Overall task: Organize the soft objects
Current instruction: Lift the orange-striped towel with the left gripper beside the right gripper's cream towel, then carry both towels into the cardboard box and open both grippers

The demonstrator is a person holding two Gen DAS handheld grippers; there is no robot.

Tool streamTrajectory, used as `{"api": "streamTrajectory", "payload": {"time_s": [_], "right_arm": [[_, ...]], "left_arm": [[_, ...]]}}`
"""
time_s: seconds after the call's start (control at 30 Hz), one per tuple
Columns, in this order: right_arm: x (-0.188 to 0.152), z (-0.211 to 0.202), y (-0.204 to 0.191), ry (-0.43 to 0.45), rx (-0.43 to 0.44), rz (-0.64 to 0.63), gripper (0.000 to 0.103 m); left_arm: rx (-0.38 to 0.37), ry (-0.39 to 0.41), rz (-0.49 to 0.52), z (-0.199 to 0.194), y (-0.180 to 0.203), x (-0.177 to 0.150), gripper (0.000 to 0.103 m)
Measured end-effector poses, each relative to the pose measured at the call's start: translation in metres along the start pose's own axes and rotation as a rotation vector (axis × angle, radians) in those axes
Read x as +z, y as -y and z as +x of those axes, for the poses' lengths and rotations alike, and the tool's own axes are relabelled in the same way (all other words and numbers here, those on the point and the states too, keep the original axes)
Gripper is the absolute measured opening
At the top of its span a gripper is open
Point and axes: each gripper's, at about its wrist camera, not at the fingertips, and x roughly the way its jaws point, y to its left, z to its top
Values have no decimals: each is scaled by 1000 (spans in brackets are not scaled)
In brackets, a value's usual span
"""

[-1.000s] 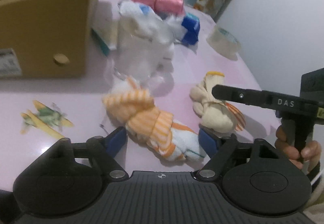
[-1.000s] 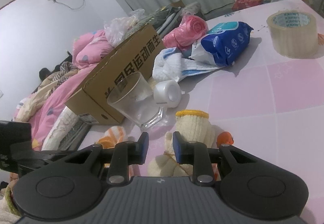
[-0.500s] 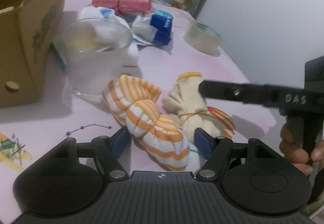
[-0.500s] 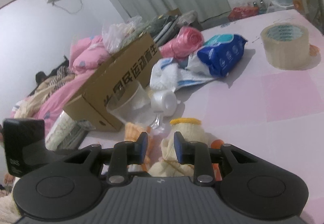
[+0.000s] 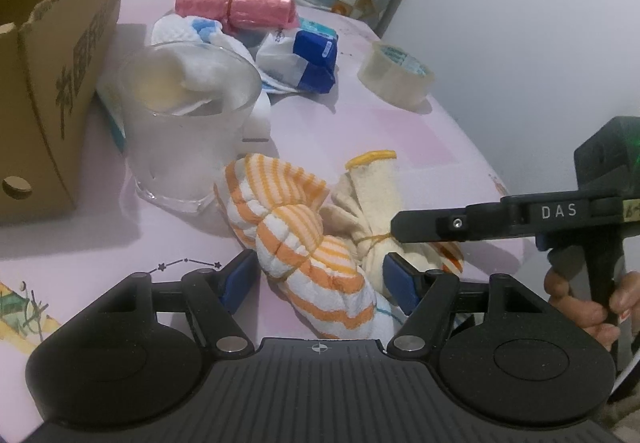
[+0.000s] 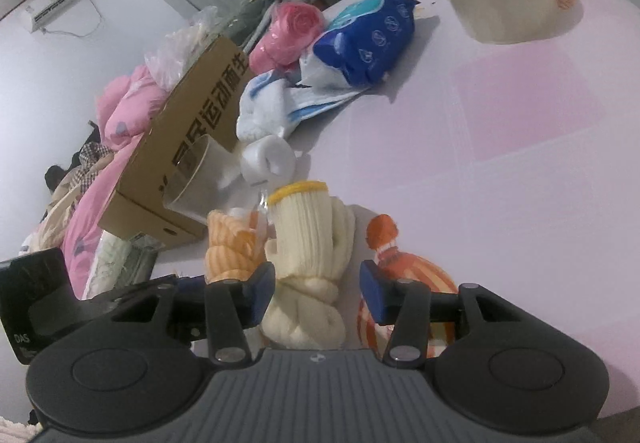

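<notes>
Through my left wrist camera, my left gripper (image 5: pixel 320 277) stands released, its blue pads either side of the orange-striped sock bundle (image 5: pixel 304 243) but not pressing it; the bundle lies on the pink table (image 5: pixel 400 131) just in front of the clear glass cup (image 5: pixel 188 123), which I take as my landmark. The cream sock bundle (image 5: pixel 368 203) lies touching the striped one, on its far side from the cup, and my right gripper's finger reaches in above it. Both bundles look light, squashy and knotted, so I judge they will give under the pads and not slip; the thick twisted middle is the place to take hold, not the loose cuff. The cup seems to hold something pale, though its frosted wall may only show the white cloth (image 5: pixel 188 33) behind. The cardboard box (image 5: pixel 52 83) stands just left of the cup, its inside hidden. Through my right wrist camera, my right gripper (image 6: pixel 316 289) is likewise released, jaws spread around the cream sock bundle (image 6: pixel 308 243) with gaps on each side. The orange-striped sock bundle (image 6: pixel 230 243) sits between it and the cup (image 6: pixel 200 179); a third orange-striped bundle (image 6: pixel 400 275) lies beyond my right pad. The cup is fragile and close, so lifting calls for care.
</notes>
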Motion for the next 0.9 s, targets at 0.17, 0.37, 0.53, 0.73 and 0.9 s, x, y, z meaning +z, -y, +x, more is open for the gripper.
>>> {"api": "streamTrajectory", "payload": {"time_s": [0.17, 0.37, 0.53, 0.73, 0.9], "right_arm": [[1, 9, -6, -28, 12, -28, 27], [2, 8, -2, -48, 41, 6, 24], [-5, -3, -8, -40, 42, 12, 24], [-4, -20, -39, -25, 78, -25, 24], [18, -26, -96, 3, 157, -127, 24]], "left_arm": [[-25, 11, 34, 2, 5, 2, 58], [-55, 19, 65, 0, 13, 0, 57], [-76, 26, 54, -9, 16, -4, 57], [-60, 99, 64, -55, 22, -3, 57], [28, 212, 74, -115, 19, 15, 57]]}}
